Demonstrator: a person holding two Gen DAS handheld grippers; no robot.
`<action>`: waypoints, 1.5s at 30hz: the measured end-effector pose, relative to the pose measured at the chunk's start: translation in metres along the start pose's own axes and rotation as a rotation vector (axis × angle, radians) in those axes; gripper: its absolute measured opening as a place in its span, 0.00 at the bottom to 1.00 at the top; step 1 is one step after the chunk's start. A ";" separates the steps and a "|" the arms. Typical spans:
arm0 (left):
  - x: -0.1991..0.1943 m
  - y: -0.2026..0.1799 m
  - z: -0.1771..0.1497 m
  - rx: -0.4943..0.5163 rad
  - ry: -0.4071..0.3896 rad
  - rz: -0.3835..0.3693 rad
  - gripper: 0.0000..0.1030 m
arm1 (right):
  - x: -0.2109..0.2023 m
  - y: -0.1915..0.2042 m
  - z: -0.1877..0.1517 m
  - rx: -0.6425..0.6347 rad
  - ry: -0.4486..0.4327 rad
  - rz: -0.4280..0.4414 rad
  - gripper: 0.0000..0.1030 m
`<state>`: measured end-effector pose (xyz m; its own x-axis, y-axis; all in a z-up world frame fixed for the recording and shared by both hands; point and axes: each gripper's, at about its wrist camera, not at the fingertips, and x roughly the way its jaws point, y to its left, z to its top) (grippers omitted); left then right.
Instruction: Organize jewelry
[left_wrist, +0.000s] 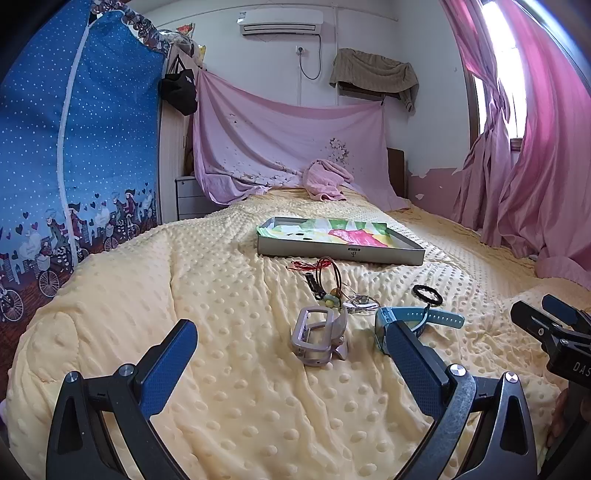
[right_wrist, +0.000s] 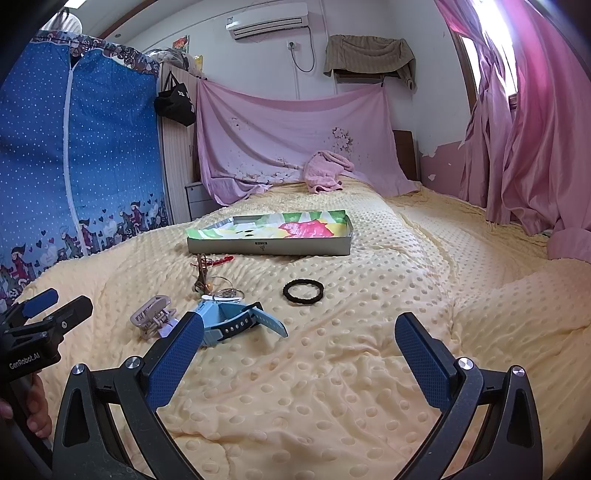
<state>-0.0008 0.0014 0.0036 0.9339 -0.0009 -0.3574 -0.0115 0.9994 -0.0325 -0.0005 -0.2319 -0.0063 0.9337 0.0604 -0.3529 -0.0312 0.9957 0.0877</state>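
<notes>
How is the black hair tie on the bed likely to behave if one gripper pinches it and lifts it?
The black hair tie looks like a thin, soft loop, so it would probably flatten and droop. It seems light. On the dimpled blanket, it should slide rather than roll.

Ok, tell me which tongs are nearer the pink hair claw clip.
Left. The left tongs hang open just short of the pink hair claw clip; the right tongs sit off to its right, beyond the blue watch.
</notes>
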 end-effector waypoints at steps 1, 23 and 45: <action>0.000 0.000 0.000 0.000 0.001 -0.001 1.00 | 0.000 0.000 0.000 0.000 0.000 0.000 0.99; -0.002 -0.001 0.000 0.004 -0.005 -0.001 1.00 | -0.001 0.001 0.001 -0.001 -0.007 0.000 0.99; -0.002 -0.001 0.000 0.004 -0.006 0.000 1.00 | -0.001 0.001 0.001 0.000 -0.010 0.001 0.99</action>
<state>-0.0027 0.0003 0.0047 0.9360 -0.0002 -0.3519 -0.0105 0.9995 -0.0285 -0.0013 -0.2313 -0.0050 0.9373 0.0601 -0.3432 -0.0318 0.9957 0.0875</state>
